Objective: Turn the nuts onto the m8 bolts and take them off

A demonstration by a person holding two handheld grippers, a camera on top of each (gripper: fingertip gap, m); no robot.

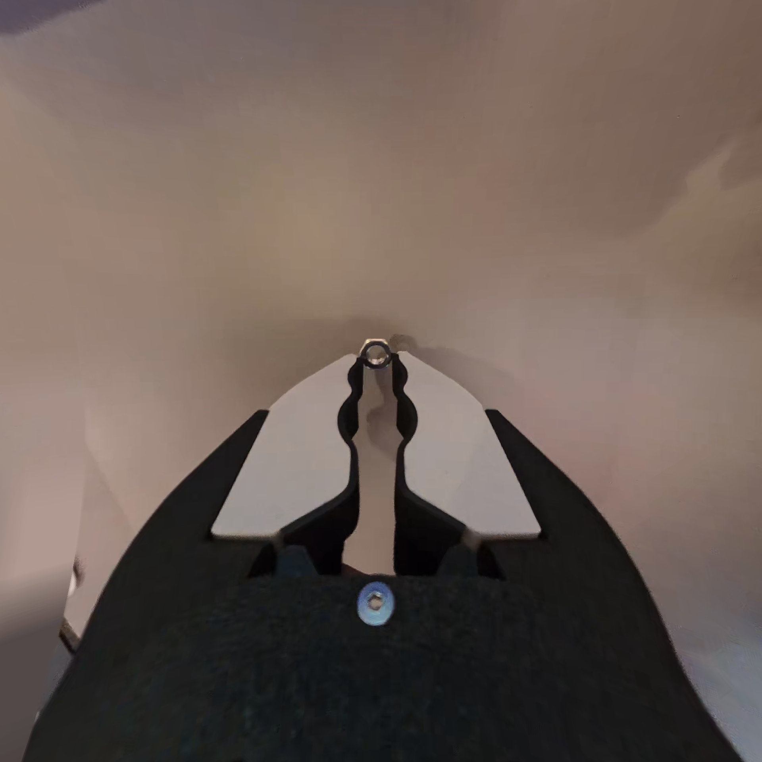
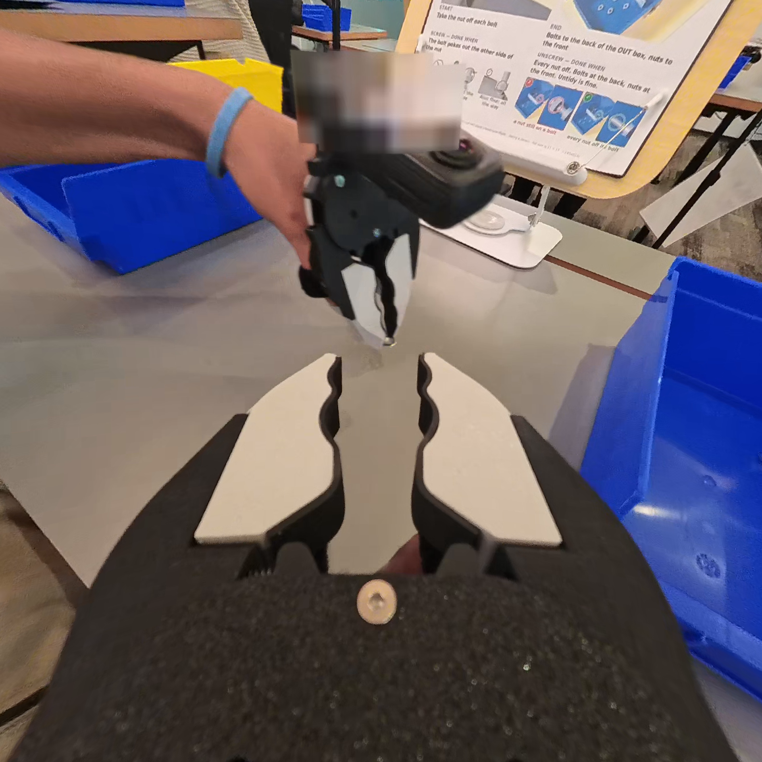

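- Pinching a nut at its fingertips, the left gripper hangs low over the table.
- Right gripper gapes empty.
- No bolt shows; threading seemingly remains.

Printed writing shows only on the white instruction sheet, which is mounted on a light wooden board standing beyond and to the right of the right gripper. The sheet carries black headings, short text lines, red captions and small pictures of blue bins. The left wrist view shows no writing.
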